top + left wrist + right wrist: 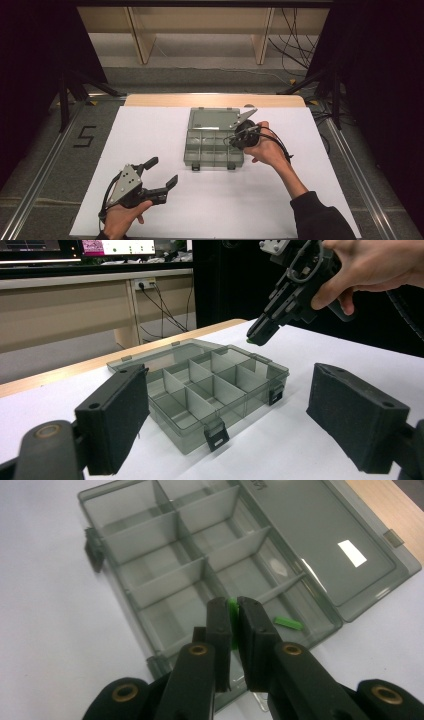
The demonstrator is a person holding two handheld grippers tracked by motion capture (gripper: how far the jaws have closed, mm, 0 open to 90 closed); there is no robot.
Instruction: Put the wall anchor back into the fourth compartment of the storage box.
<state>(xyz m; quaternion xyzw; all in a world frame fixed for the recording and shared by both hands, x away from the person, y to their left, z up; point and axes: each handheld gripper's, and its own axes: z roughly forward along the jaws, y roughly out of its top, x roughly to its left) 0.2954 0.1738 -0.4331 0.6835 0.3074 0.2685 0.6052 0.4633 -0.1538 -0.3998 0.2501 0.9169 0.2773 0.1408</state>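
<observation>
On the white table (150, 210), we hold a green piece (232, 607) in the clamped right gripper (233, 611) above the open organiser box (214, 137), next lowering it into a compartment, while the left gripper (162, 172) rests wide open.

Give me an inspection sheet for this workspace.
Surface: white sheet over a wooden table.
Job's things: organizer box open, lid flat; green piece lying in a compartment; second green piece held above the box.
Clutter: nothing seen.
Grippers: left hand-held gripper open, off the box; right hand-held gripper shut on the second green piece.
Cables: trailing from both grippers; more on the floor behind.
Surroundings: black curtains, metal rails, a floor marking "5".
</observation>
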